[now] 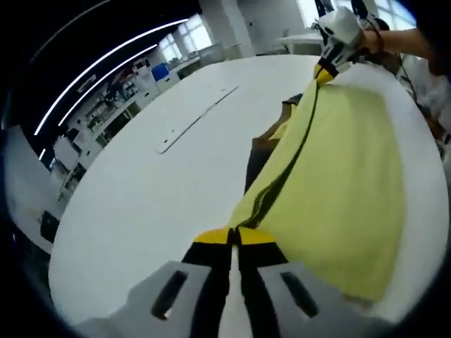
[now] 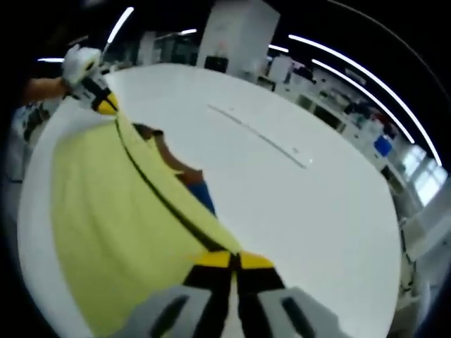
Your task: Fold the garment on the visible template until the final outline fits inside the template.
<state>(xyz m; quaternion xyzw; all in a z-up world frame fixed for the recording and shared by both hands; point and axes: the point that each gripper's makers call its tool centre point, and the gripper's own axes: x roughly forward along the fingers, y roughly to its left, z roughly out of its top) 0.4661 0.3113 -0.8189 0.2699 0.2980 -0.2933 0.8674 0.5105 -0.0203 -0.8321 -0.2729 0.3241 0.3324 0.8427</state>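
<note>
White desk [image 1: 141, 204] carries one yellow garment [image 1: 345, 190], lifted along one edge and draped across the desk's near side. Nearest, the left claw [image 1: 234, 236] pinches one end of that edge; farther off, the right claw [image 1: 325, 70] pinches the other, both clamped on cloth. It looks light, limp and floppy, so corners are probably the best holds. One pale template strip [image 1: 197, 120] lies beyond.

One pale yellow fabric garment [image 1: 338, 176] with a dark stripe lies on one white surface [image 1: 141, 204]. Two hand-held grippers with yellow-tipped jaws: the left hand-held gripper [image 1: 233, 236] and the right hand-held gripper [image 2: 234, 259]. One thin pale template strip [image 1: 194, 121] is on the surface.
</note>
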